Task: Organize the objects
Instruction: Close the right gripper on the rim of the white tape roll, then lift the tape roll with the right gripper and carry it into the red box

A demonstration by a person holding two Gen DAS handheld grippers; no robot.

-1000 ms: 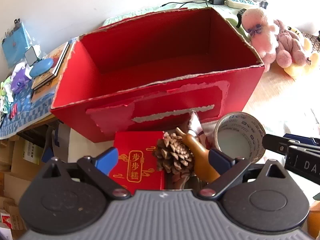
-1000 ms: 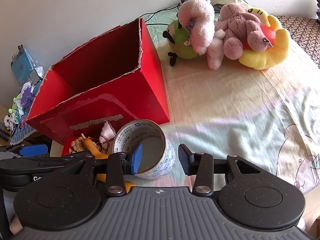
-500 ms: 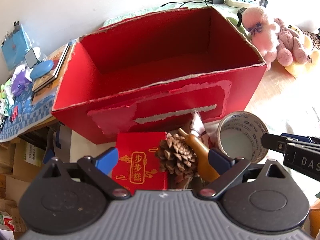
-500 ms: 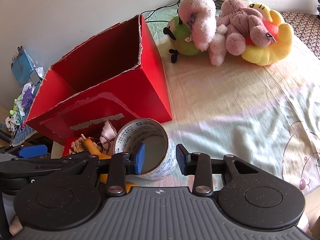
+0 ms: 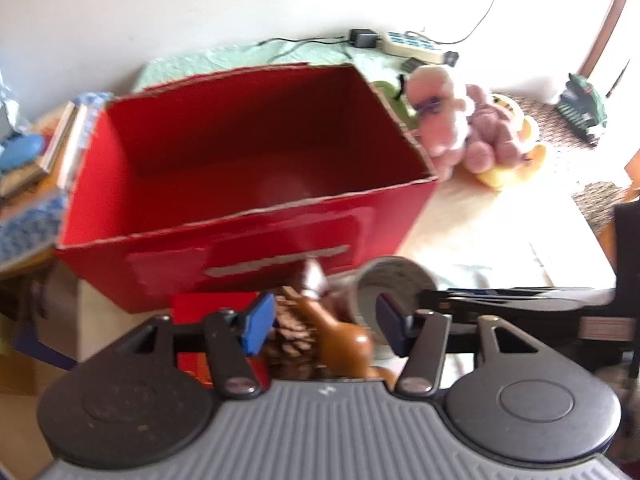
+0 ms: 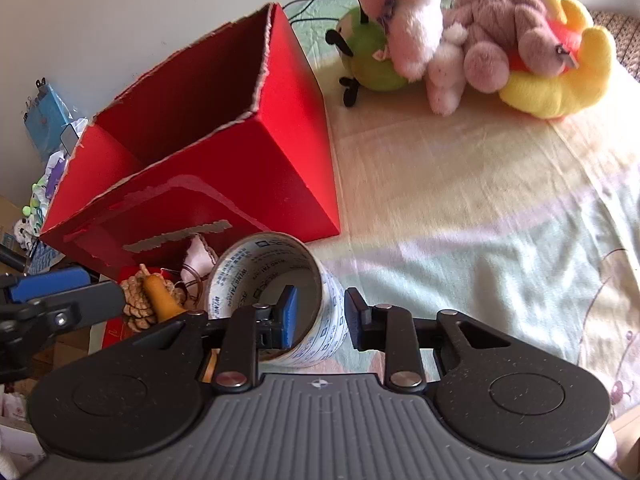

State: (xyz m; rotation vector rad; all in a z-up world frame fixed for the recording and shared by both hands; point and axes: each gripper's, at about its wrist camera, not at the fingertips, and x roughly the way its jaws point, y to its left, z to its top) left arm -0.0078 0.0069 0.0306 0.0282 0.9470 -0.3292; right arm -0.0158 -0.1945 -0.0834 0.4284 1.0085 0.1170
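We are reaching for the roll of tape (image 6: 276, 300), which is lying on the bedsheet (image 6: 480, 248) directly ahead of the right gripper (image 6: 320, 316), just in front of the open red box (image 6: 192, 168) and touching the small heap at its left; the roll's axis is running roughly along our line of approach, tilted a little upward, so its open mouth is facing the right wrist camera; the right gripper's left pad is sitting inside the bore and its right pad is standing outside the printed wall, so the two are straddling one side of the ring; they are looking partly open, with a gap showing between the outer pad and the wall, and we are judging that nothing is clamped yet; the right hand is plainly the nearer one to the tape; the left gripper (image 5: 324, 322) is hanging beside it over the heap, its blue pads spread wide on either side of the brown wooden piece (image 5: 340, 340) and the pine cone (image 5: 292, 320), and we are seeing no contact with either, though that view is blurred; a small red packet (image 5: 208, 308) is lying under the heap; the box is showing nothing inside from here, and we are judging it the likely place for the tape, up and to the left of the roll.
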